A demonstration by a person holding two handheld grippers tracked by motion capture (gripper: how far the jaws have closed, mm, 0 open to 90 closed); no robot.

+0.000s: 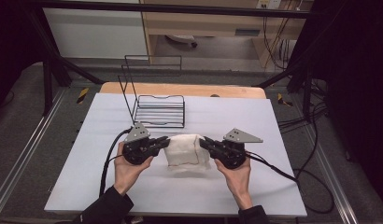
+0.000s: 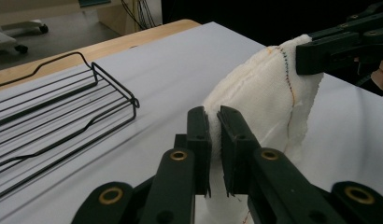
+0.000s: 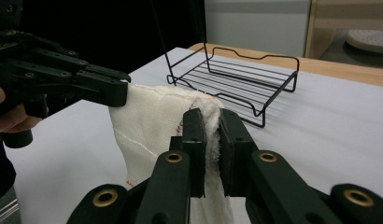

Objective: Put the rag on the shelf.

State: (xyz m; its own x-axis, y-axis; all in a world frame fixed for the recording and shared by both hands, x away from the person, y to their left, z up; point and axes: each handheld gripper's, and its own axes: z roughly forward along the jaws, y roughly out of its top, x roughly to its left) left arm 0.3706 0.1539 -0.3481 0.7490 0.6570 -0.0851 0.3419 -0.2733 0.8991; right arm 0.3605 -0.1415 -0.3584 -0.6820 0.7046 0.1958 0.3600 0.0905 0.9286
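Note:
A white cloth (image 1: 186, 150) with thin coloured stitching hangs between my two grippers above the middle of the white table. My left gripper (image 1: 164, 142) is shut on the cloth's left top corner, and in the left gripper view the cloth (image 2: 264, 98) is pinched between the black jaws (image 2: 215, 135). My right gripper (image 1: 203, 142) is shut on the right top corner; in the right gripper view the cloth (image 3: 152, 126) is squeezed between its jaws (image 3: 212, 135), with the left gripper (image 3: 112, 88) across from it. The cloth's lower edge sags toward the table.
A black wire rack (image 1: 158, 108) with a tall wire back stands just behind the cloth, seen also as the rack (image 2: 49, 107) and the rack (image 3: 236, 79). The white table sheet (image 1: 110, 186) spreads wide at both sides and in front. Cables (image 1: 292, 177) trail off to the right.

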